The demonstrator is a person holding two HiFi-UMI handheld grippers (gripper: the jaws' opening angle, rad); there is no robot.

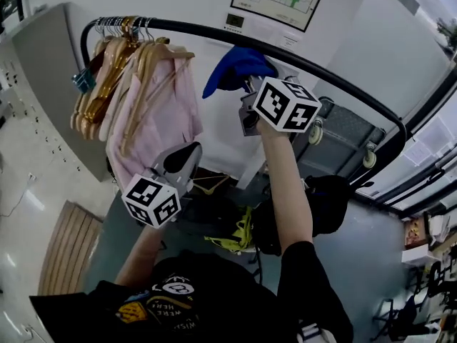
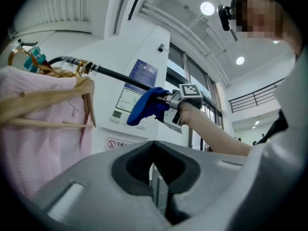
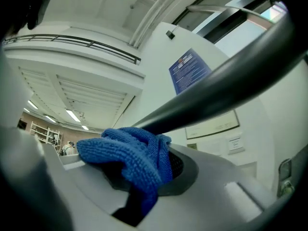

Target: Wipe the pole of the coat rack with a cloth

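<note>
The black pole (image 1: 300, 61) of the coat rack arches across the head view. My right gripper (image 1: 250, 84) is raised to it and shut on a blue cloth (image 1: 235, 66), which presses against the pole (image 3: 216, 90). In the right gripper view the blue cloth (image 3: 137, 160) bunches between the jaws just under the pole. My left gripper (image 1: 187, 156) hangs lower, below the pink garment, shut with nothing in it. From the left gripper view the blue cloth (image 2: 147, 105) and the pole (image 2: 113, 73) show ahead and above.
Several wooden hangers (image 1: 118, 70) and a pink garment (image 1: 161, 113) hang at the pole's left end. A yellow hanger (image 1: 239, 238) lies on a dark heap low down. A wall chart (image 1: 275, 2) is behind the pole, a wheeled grey cart (image 1: 350, 138) to the right.
</note>
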